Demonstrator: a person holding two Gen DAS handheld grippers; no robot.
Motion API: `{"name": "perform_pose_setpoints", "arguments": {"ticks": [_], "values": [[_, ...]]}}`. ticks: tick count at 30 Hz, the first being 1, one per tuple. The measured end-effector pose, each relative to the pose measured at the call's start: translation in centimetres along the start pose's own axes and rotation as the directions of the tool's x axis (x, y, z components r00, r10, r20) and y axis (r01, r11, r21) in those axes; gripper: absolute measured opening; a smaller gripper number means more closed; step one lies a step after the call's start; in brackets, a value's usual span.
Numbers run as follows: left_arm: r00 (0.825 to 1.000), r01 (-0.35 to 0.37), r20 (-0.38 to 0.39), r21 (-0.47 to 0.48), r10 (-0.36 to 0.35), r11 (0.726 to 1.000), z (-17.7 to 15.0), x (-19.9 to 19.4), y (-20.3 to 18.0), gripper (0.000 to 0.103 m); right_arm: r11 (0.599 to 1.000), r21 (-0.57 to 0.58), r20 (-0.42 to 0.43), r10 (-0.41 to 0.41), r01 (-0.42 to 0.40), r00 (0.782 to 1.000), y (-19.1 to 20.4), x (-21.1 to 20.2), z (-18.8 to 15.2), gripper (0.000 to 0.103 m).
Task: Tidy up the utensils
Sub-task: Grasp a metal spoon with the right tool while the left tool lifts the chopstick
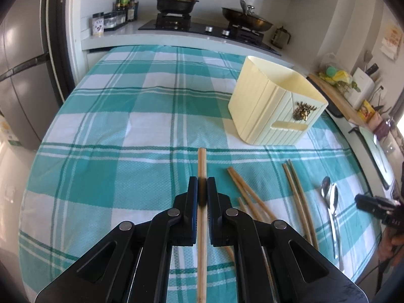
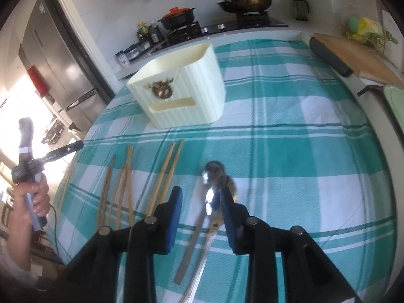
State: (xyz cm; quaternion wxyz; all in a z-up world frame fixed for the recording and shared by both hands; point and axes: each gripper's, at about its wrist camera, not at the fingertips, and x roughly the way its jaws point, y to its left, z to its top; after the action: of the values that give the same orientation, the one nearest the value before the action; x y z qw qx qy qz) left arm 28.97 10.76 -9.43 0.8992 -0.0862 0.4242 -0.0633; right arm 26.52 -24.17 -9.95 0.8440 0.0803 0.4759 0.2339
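Between the pads of the left tool (image 1: pixel 202 189) sits one wooden chopstick (image 1: pixel 201 161) — clamped tight, lifted off the tabletop (image 1: pixel 126 131), its long axis running straight ahead toward the stove. Light, stiff and smooth, it probably wants a mid-length pinch, or it may swivel. Right of it, loose chopsticks (image 1: pixel 250 197) lie fanned near the cream holder (image 1: pixel 275 106). Farther right, the right tool (image 2: pixel 200 197) stands partly apart around two spoons (image 2: pixel 214 176) — bowls pointing away, slick metal, pads not visibly pressing
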Motion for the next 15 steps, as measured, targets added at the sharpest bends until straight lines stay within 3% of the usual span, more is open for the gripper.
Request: {"name": "perform_pose_setpoints", "arguments": {"ticks": [2, 5, 6, 8, 9, 12, 14, 15], "values": [[1.000, 0.001, -0.003, -0.008, -0.001, 1.000, -0.6, 0.1, 0.0, 0.004, 0.999, -0.009, -0.050, 0.046, -0.047, 0.998, 1.3, 2.1, -1.2, 0.033], [1.000, 0.003, -0.009, -0.010, -0.003, 1.000, -1.4, 0.0, 0.1, 0.004, 0.996, -0.026, -0.105, -0.084, 0.082, 0.991, 1.0, 4.7, -2.8, 0.031], [1.000, 0.002, -0.010, -0.009, -0.002, 1.000, -1.6, 0.0, 0.1, 0.004, 0.992, -0.026, -0.068, -0.127, 0.125, 0.990, 0.5, 4.5, -3.1, 0.030], [1.000, -0.002, -0.009, -0.003, 0.002, 1.000, -1.9, -0.1, 0.0, 0.004, 0.978, -0.009, -0.071, -0.210, 0.210, 0.975, -0.7, 4.2, -3.1, 0.031], [1.000, -0.003, -0.009, 0.000, 0.003, 1.000, -2.1, -0.2, 0.0, 0.004, 0.974, 0.006, -0.060, -0.227, 0.228, 0.972, -1.2, 3.9, -3.1, 0.031], [1.000, -0.013, -0.003, 0.008, 0.013, 1.000, -2.4, -0.1, -0.2, 0.004, 0.989, 0.005, -0.032, -0.150, 0.151, 0.988, -1.2, 2.0, -3.5, 0.033], [1.000, -0.026, 0.006, 0.006, 0.026, 1.000, -2.5, -0.2, -0.1, 0.004, 0.979, -0.031, 0.002, -0.202, 0.202, 0.979, -0.6, 0.4, -3.9, 0.034], [0.999, -0.033, 0.011, 0.003, 0.033, 0.999, -2.6, -0.3, -0.1, 0.004, 0.962, -0.037, 0.008, -0.270, 0.270, 0.963, -0.7, -0.1, -4.1, 0.036]]}}
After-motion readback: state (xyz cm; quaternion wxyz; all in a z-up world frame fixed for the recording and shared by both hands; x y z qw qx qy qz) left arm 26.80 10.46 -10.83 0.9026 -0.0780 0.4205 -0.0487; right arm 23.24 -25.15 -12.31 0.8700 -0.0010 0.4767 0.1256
